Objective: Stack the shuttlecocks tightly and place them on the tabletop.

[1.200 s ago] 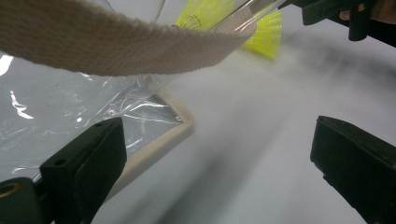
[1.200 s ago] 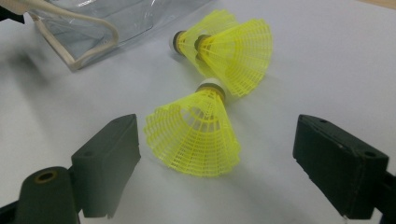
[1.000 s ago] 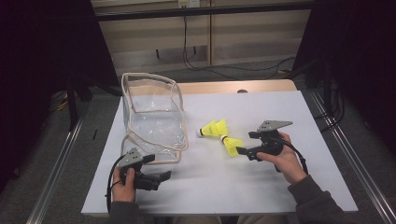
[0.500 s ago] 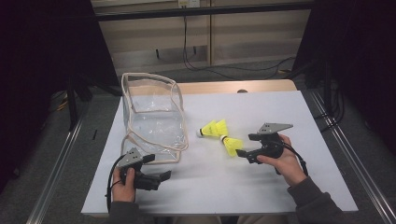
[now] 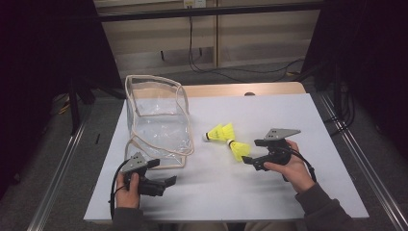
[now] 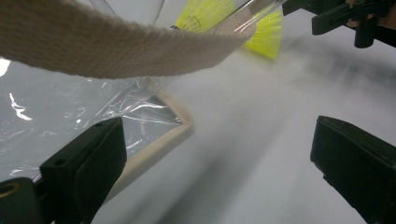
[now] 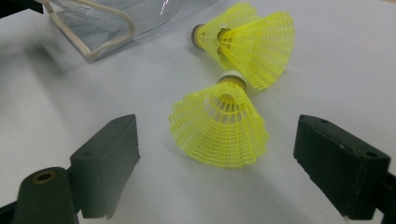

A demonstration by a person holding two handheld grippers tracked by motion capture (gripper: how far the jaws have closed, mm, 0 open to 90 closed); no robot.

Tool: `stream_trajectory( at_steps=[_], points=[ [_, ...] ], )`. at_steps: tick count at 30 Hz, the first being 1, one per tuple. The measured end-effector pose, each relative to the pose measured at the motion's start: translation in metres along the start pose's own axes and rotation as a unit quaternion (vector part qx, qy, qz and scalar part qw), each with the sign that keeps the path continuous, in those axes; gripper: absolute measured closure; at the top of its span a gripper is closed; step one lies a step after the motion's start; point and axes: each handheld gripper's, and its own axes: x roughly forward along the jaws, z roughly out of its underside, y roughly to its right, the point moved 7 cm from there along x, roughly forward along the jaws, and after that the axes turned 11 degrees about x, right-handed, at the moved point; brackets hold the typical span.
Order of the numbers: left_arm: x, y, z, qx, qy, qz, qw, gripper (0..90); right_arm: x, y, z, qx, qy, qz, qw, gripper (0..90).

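While your right gripper [image 5: 246,160] sits at centre right with jaws spread wide, the nearest yellow shuttlecock [image 5: 239,149] lies ungrasped just ahead. Your left gripper [image 5: 171,181], also released, waits at lower left beside the clear bag [image 5: 159,120]. Next, I judge, you advance and close on the shuttlecock.

2 shuttlecocks, bright yellow mesh skirts w/ white cork tips: near one [image 7: 219,126] centre of right gripper view, far one [image 7: 247,39] upper middle. Pouch [image 5: 159,120] left-centre of high view: clear plastic, beige fabric trim. Table [image 5: 288,120] white/pale grey, light wood edge at top. Left gripper [image 5: 161,173] & right gripper [image 5: 250,154]: black jaws, grey top plates, black cables. Sleeve [image 5: 327,211] lower right: dk grey.
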Motion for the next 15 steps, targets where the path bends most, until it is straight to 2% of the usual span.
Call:
stream_trajectory(
  at_steps=[15],
  points=[
    [0.0000, 0.0002, 0.0000, 0.000, -0.001, 0.001, 1.0000, 3.6, 0.0056, -0.0084, 0.0038, -0.008, -0.007, -0.011, 0.9999, 13.2]
  ],
)
